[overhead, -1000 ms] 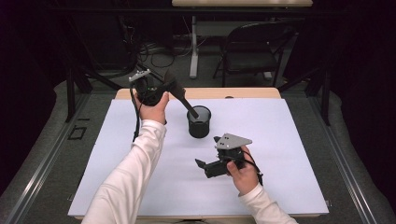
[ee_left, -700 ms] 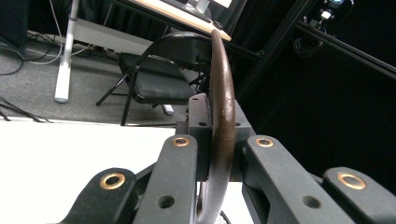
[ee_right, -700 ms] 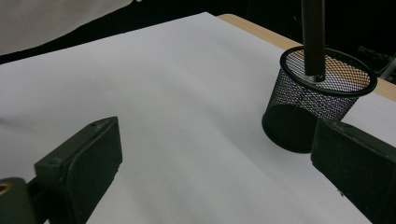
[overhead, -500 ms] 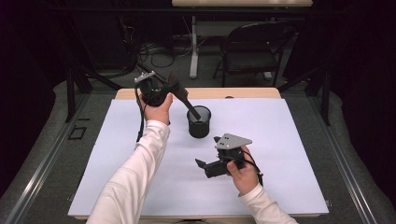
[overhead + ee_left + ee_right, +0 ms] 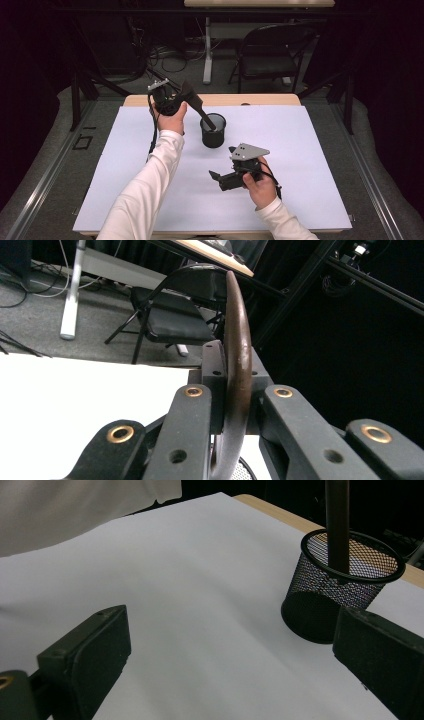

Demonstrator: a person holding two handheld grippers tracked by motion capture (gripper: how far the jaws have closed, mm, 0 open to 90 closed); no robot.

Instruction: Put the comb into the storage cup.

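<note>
since a second ago your left gripper [image 5: 192,102] has swung its body a little further up and back behind the mesh cup [image 5: 213,130], steepening the dark utensil [image 5: 205,118] it carries; the right gripper [image 5: 223,179] has not moved, and the cup sits where it was.

the left jaws are clenched on the utensil's broad curved end, which the left gripper view shows edge-on between them [image 5: 237,365]. its narrow handle slants down into the cup, and the right gripper view shows the shaft [image 5: 337,525] passing inside the cup's rim [image 5: 350,572], close to the far side.

the step looks to be dropping the utensil into the cup. keep tipping it toward upright so the lower end settles on the cup's floor before you release. i judge the cup light and easy to tip, so do not lean the shaft on the rim. release slowly, then lift straight up from the cup.

your right jaws are released and wide apart, resting on the white worktop [image 5: 310,150] in front of the cup. bring them beside the cup to steady it if it starts to slide.
</note>
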